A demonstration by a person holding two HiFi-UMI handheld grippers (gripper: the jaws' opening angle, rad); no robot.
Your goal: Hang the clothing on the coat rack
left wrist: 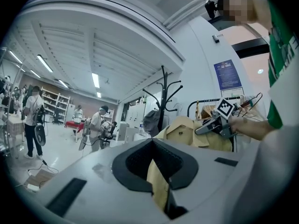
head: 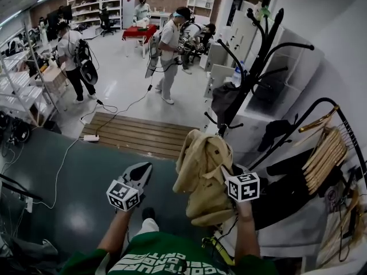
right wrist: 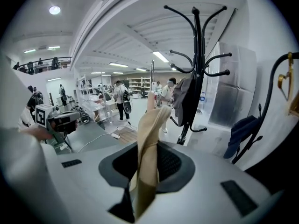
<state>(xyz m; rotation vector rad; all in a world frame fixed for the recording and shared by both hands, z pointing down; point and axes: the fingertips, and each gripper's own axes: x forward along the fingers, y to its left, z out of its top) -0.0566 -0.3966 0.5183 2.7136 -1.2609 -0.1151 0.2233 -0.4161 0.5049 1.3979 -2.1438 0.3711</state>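
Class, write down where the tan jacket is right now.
Head view, right of centre: the tan jacket hangs from the right gripper, in front of the black coat rack.

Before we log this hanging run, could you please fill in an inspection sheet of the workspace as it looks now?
Surface: grey floor, with a slatted wooden platform ahead.
Job's things: tan jacket held by both claws; black coat rack beyond it, already bearing a dark garment.
Clutter: wooden hangers bunched at the right.
Grippers: left claw shut on a strip of the jacket's fabric; right claw shut on a fold of it.
Cables: white cable running from a power strip on the floor.
Surroundings: people working behind; shelving at the back wall.
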